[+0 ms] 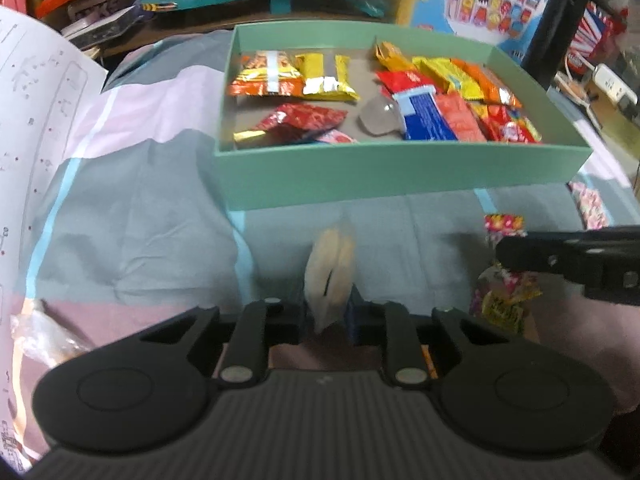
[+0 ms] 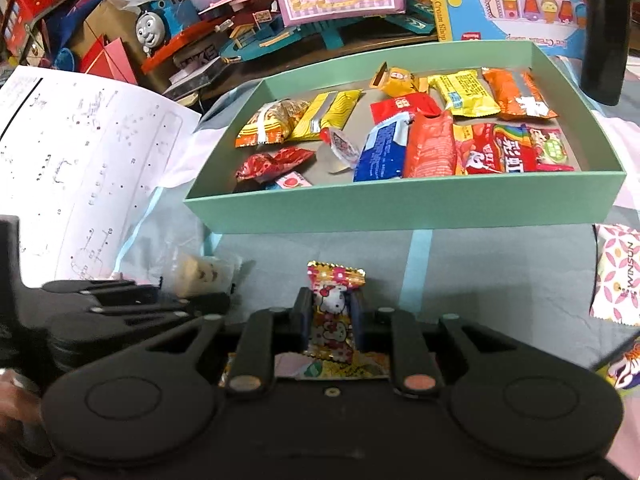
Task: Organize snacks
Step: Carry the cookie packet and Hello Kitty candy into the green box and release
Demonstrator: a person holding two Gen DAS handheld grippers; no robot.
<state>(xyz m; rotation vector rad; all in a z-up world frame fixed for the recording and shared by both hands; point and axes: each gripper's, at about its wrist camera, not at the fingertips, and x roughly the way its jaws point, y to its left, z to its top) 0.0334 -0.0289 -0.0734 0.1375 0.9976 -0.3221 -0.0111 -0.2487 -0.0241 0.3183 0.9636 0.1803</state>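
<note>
A mint-green box (image 1: 400, 176) (image 2: 400, 212) stands on the bedsheet ahead of both grippers, with several bright snack packets inside. My left gripper (image 1: 330, 312) is shut on a clear packet of pale biscuits (image 1: 332, 268), held upright just short of the box's near wall. That same packet (image 2: 204, 276) and the left gripper (image 2: 140, 308) show at the left of the right wrist view. My right gripper (image 2: 332, 320) is shut on a small cartoon-cat candy packet (image 2: 334, 304), also upright. From the left wrist view, the right gripper (image 1: 560, 256) reaches in from the right edge.
A pink-flowered white packet (image 2: 618, 276) lies on the sheet to the right, and another packet (image 2: 344, 370) lies under the right gripper. An open white booklet (image 2: 80, 168) lies at the left. Toys and boxes (image 2: 168, 28) crowd the space behind the green box.
</note>
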